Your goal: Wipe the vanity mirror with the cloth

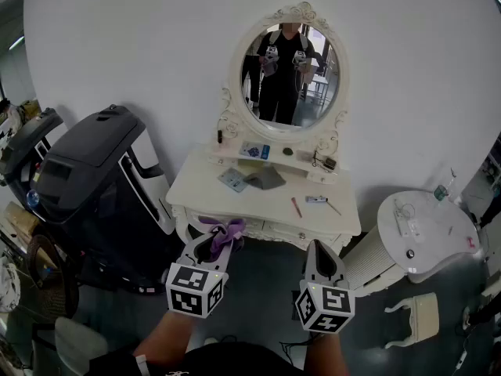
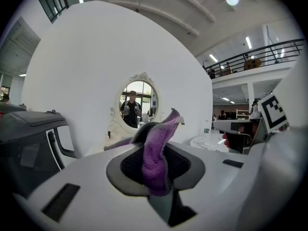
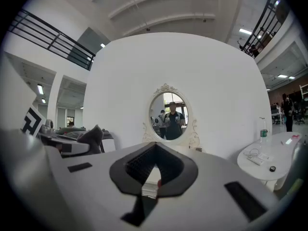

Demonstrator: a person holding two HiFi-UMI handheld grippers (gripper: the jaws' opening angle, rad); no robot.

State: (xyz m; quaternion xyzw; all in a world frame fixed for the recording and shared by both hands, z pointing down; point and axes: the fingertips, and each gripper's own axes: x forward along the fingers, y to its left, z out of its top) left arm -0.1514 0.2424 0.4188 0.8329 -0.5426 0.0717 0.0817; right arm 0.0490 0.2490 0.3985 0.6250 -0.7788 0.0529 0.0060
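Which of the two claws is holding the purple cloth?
The left claw: the purple cloth is pinched in it; the right claw is shut on nothing.

I can read no words, brands or numbers anywhere. The left cube on my left hand-held gripper and the right cube on my right hand-held gripper carry only black-and-white square patterns. Ahead of both, the print on the blue packet on the table is too small to read.

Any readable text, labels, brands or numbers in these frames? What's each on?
No legible words or numbers in any view.
Marker cubes: black-and-white square patterns only, no letters.
Blue box below the mirror: print too small to read.
Bottle label: too small to read.
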